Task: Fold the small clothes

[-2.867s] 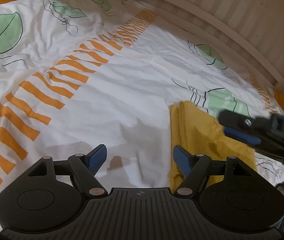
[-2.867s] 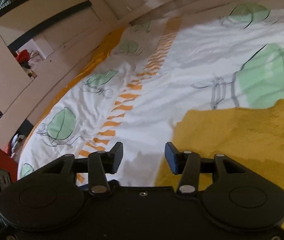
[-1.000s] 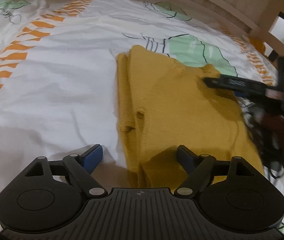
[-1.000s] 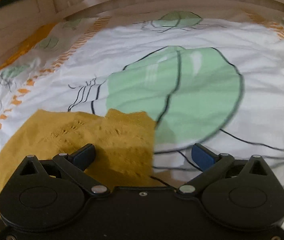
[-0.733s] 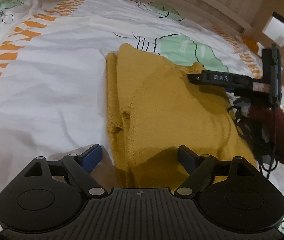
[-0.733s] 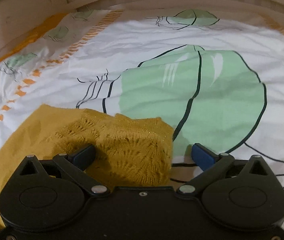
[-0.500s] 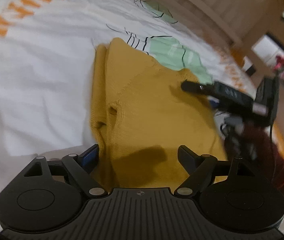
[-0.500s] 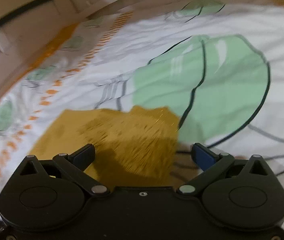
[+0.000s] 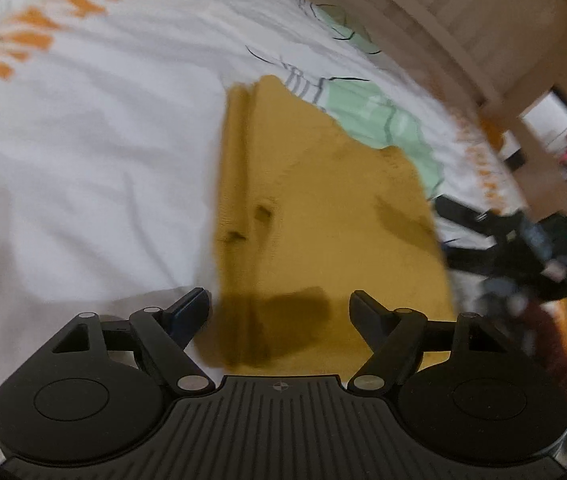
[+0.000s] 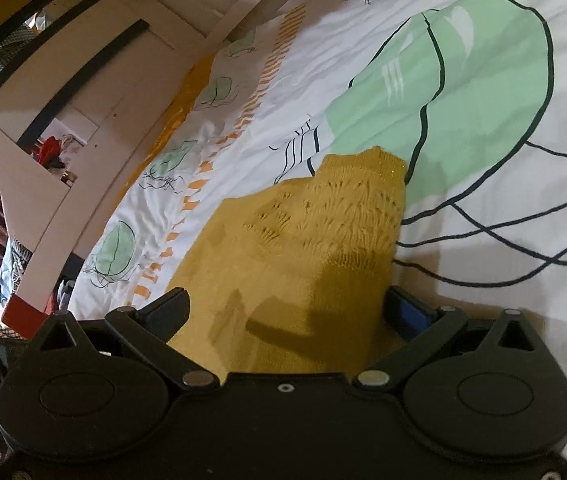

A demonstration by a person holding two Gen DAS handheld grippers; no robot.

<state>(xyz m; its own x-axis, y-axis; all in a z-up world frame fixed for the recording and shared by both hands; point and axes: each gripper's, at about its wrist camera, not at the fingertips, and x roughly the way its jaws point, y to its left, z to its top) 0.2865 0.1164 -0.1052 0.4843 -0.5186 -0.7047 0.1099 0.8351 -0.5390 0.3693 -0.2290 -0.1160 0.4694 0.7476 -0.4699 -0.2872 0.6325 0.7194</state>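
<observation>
A small mustard-yellow knitted garment (image 9: 323, 208) lies flat on the bed, folded lengthwise with a doubled edge along its left side. My left gripper (image 9: 279, 308) is open, its fingers straddling the garment's near end. In the right wrist view the garment (image 10: 315, 240) shows its lacy knitted end. My right gripper (image 10: 287, 304) is open and straddles the cloth just above it. The right gripper also shows in the left wrist view (image 9: 515, 236), at the garment's right edge.
The bed is covered by a white sheet (image 9: 83, 152) with green leaf prints and orange stripes. A pale wooden bed rail (image 9: 443, 12) runs along the far side and also shows in the right wrist view (image 10: 95, 128). Room clutter lies beyond it.
Both grippers have opened wide and moved over the garment. The left one came in over its near end. The right one shifted from the far corner to the right edge.
</observation>
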